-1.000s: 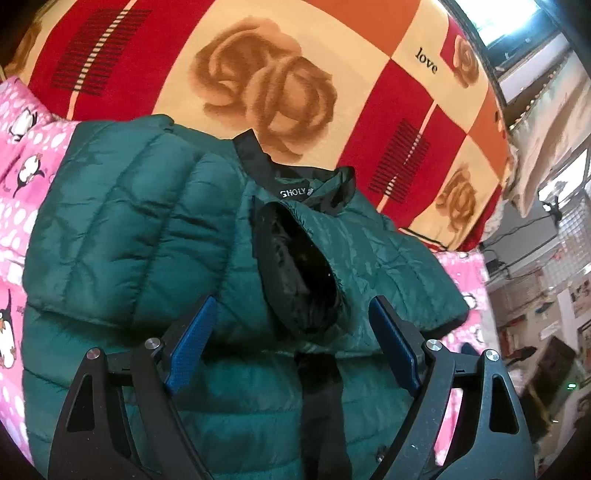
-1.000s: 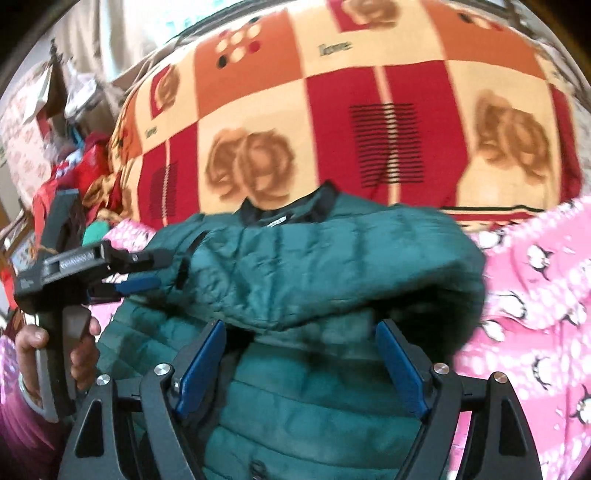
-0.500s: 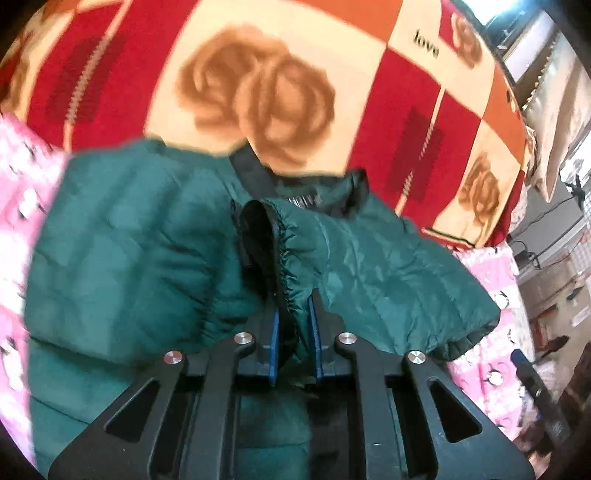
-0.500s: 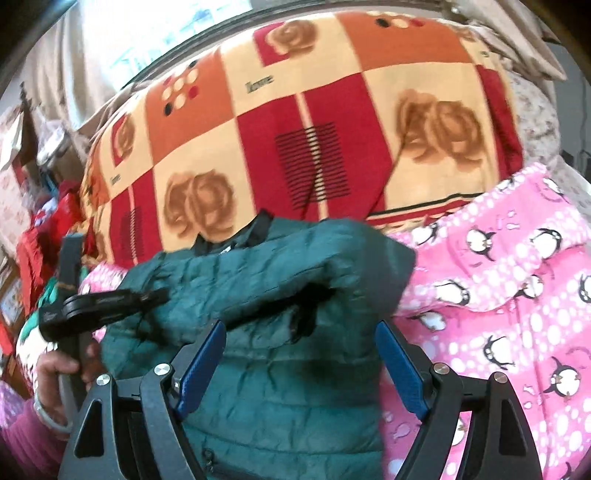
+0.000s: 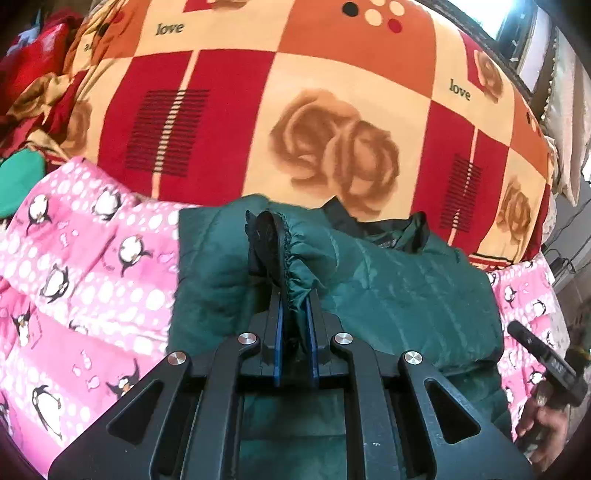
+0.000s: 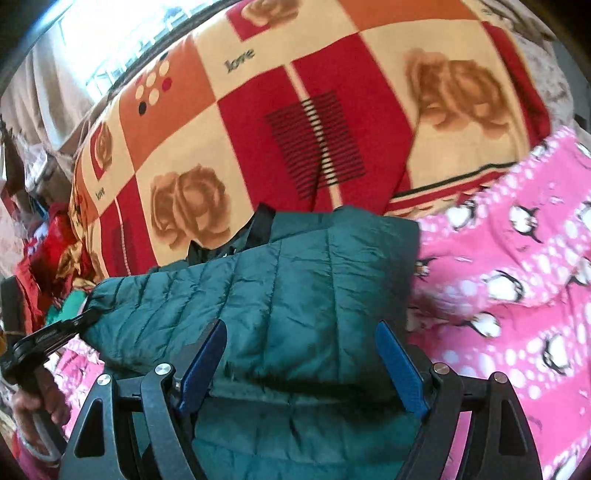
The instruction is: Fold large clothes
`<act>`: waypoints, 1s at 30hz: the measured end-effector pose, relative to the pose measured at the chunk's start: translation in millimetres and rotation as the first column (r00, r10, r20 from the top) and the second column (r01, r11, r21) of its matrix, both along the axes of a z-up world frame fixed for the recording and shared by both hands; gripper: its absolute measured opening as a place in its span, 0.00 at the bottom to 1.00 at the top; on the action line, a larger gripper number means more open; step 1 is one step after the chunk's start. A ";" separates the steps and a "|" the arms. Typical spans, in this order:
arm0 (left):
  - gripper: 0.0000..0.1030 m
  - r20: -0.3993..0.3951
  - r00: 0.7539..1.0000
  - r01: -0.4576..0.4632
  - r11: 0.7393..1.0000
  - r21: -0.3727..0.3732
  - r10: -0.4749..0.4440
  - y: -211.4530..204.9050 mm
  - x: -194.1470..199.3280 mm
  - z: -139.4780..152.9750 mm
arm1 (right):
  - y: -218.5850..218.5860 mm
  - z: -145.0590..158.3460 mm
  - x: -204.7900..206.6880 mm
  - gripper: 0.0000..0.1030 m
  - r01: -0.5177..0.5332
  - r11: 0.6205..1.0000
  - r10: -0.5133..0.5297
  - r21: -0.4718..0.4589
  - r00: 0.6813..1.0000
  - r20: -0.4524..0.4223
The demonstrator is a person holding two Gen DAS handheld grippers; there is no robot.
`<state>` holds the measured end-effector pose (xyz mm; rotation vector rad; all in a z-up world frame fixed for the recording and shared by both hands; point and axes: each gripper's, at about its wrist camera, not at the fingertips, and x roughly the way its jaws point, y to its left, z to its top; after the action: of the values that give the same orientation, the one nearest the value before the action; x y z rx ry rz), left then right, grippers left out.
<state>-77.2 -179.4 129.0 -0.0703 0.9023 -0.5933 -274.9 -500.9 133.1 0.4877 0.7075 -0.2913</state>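
A dark green puffer jacket (image 5: 406, 291) lies on the bed, collar toward the far side, both sleeves folded across its front. My left gripper (image 5: 294, 295) is shut on the gathered, black-lined cuff (image 5: 291, 251) of one sleeve and holds it raised above the jacket. In the right wrist view this gripper (image 6: 77, 321) shows at the left, pinching the sleeve's end. My right gripper (image 6: 301, 326) stands open over the jacket (image 6: 295, 280); the folded sleeve's fat roll lies between its blue pads (image 6: 400, 369), near the garment's right edge. A hand holds it at the far right of the left wrist view (image 5: 546, 365).
A pink penguin-print blanket (image 5: 85, 280) covers the bed under and beside the jacket (image 6: 517, 295). Behind it rises a red, orange and cream rose-patterned blanket (image 5: 332, 110). Loose red and green clothes (image 6: 55, 266) are heaped at the left. A window (image 5: 517, 22) is at the back.
My left gripper closed on the sleeve cuff, then lifted it and swung leftward. My right gripper stayed open and shifted toward the jacket's right edge.
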 end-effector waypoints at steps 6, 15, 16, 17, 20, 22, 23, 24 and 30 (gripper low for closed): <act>0.10 -0.019 0.999 -0.034 0.999 0.008 0.034 8.0 8.4 -16.4 | 14.6 -15.0 36.8 0.79 -0.062 0.997 0.060 -0.046 0.997 -0.058; 0.10 0.002 0.998 -0.063 0.998 0.025 0.063 5.8 25.1 -24.8 | 17.2 -42.2 72.7 0.79 -0.096 0.990 0.082 -0.106 0.989 -0.127; 0.10 0.003 0.998 -0.066 0.997 0.031 0.066 4.7 26.7 -26.3 | 16.1 -46.3 76.7 0.79 -0.095 0.990 0.081 -0.101 0.988 -0.131; 0.10 0.003 0.998 -0.069 0.997 0.036 0.069 3.7 28.3 -27.3 | 15.2 -50.0 80.2 0.79 -0.094 0.991 0.080 -0.097 0.988 -0.135; 0.10 0.003 0.997 -0.074 0.996 0.045 0.074 1.3 31.8 -31.0 | 11.5 -60.0 90.1 0.79 -0.089 0.993 0.076 -0.083 0.986 -0.152; 0.10 0.000 0.997 -0.077 0.996 0.050 0.078 -0.7 33.8 -33.6 | 8.1 -63.7 94.4 0.80 -0.087 0.994 0.076 -0.071 0.985 -0.157; 0.10 0.002 0.997 -0.079 0.995 0.055 0.079 -1.7 34.1 -34.4 | 7.6 -64.2 94.9 0.80 -0.087 0.994 0.075 -0.067 0.984 -0.159; 0.10 0.005 0.997 -0.080 0.995 0.060 0.080 -2.3 33.9 -35.0 | 6.8 -63.8 96.1 0.79 -0.086 0.994 0.074 -0.066 0.984 -0.162; 0.10 0.006 0.997 -0.082 0.994 0.066 0.082 -2.9 33.7 -36.7 | 17.4 -38.0 88.5 0.79 -0.085 0.991 0.067 -0.108 0.985 -0.161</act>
<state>-43.6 -182.4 92.3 -0.0460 0.9107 -0.4868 -186.5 -483.4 95.1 0.3298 0.8563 -0.2990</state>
